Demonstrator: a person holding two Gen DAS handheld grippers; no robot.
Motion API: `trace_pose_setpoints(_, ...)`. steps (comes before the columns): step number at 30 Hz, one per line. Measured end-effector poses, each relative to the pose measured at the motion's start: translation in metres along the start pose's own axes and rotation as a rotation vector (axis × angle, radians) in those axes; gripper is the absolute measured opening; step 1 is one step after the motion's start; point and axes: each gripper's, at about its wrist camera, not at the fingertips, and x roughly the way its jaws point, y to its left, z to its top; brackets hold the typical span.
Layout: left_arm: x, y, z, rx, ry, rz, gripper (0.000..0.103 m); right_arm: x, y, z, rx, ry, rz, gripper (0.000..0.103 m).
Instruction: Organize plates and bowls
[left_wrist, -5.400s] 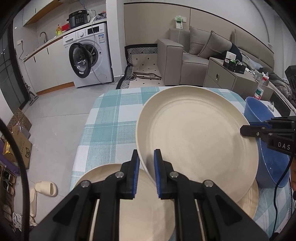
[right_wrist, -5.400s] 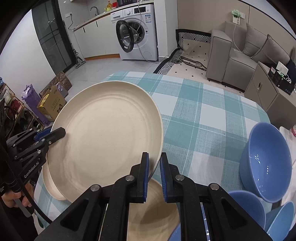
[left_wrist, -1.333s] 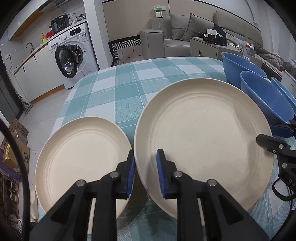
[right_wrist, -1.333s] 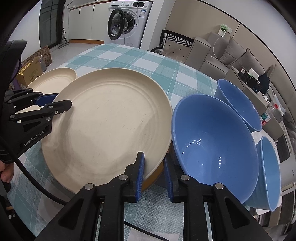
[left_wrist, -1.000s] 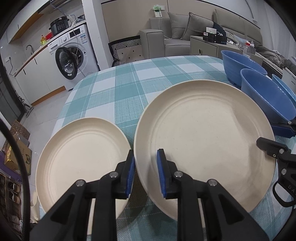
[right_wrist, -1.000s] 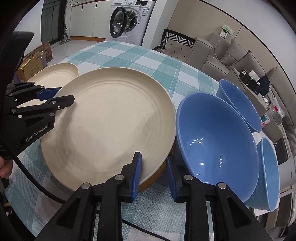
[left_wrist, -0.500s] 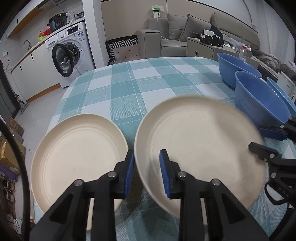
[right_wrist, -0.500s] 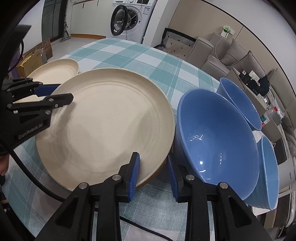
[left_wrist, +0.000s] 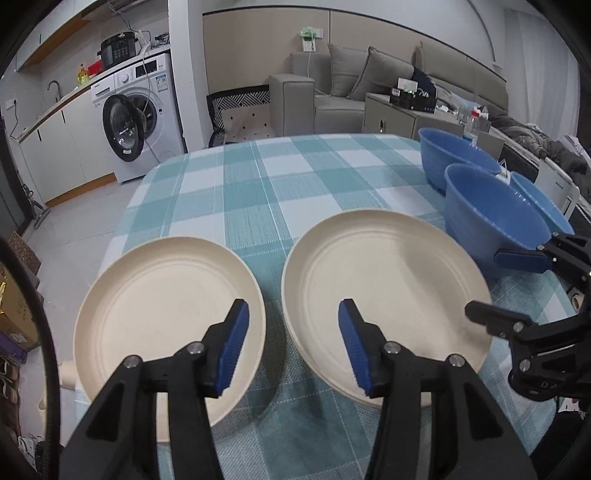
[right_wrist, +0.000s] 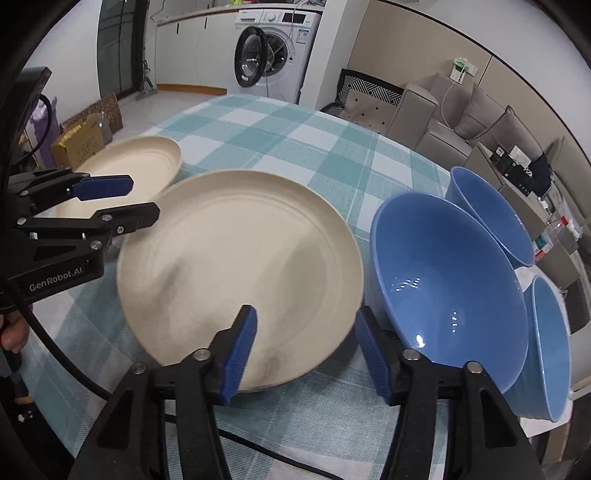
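A large cream plate (left_wrist: 388, 291) (right_wrist: 240, 258) lies flat on the checked tablecloth. My left gripper (left_wrist: 293, 347) (right_wrist: 129, 201) straddles its left rim, jaws opening, pads clear of it. My right gripper (right_wrist: 306, 354) (left_wrist: 495, 284) straddles its near right rim, jaws also opening, pads off the plate. A second cream plate (left_wrist: 166, 306) (right_wrist: 136, 162) rests to the left, near the table's edge. Three blue bowls stand to the right: a big one (right_wrist: 443, 277) (left_wrist: 495, 229) touching the large plate, one behind it (right_wrist: 487, 214) (left_wrist: 454, 158), and one at the far right (right_wrist: 546, 339).
The far half of the teal checked tablecloth (left_wrist: 295, 177) is bare. A black cable (right_wrist: 258, 450) crosses the near table edge. A person's hand (right_wrist: 11, 336) holds the left gripper. A washing machine (left_wrist: 140, 125), a sofa (left_wrist: 351, 92) and floor boxes (right_wrist: 85, 140) stand beyond.
Both grippers have opened and let go of the large plate, which has settled flat on the table. The left gripper has drawn back and up a little.
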Motion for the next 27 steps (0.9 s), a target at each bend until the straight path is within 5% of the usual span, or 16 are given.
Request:
trace_pose_setpoints(3, -0.013, 0.000, 0.002, 0.011, -0.018, 0.015, 0.053, -0.010, 0.002, 0.003, 0.009, -0.050, 0.030, 0.079)
trace_pose_setpoints(5, -0.020, 0.001, 0.003, 0.011, -0.031, 0.016, 0.078, -0.017, 0.005, 0.005, 0.004, -0.084, 0.034, 0.084)
trace_pose_setpoints(9, -0.037, 0.004, 0.005, 0.019, -0.091, 0.028, 0.100, -0.028, 0.004, 0.011, 0.020, -0.129, 0.039, 0.087)
trace_pose_setpoints(13, -0.044, 0.011, 0.008, 0.009, -0.103, 0.014, 0.103, -0.034, -0.001, 0.016, 0.050, -0.147, 0.069, 0.102)
trace_pose_setpoints(27, -0.070, 0.049, 0.013, -0.066, -0.156, 0.072, 0.103, -0.061, 0.004, 0.047, 0.083, -0.233, 0.131, 0.102)
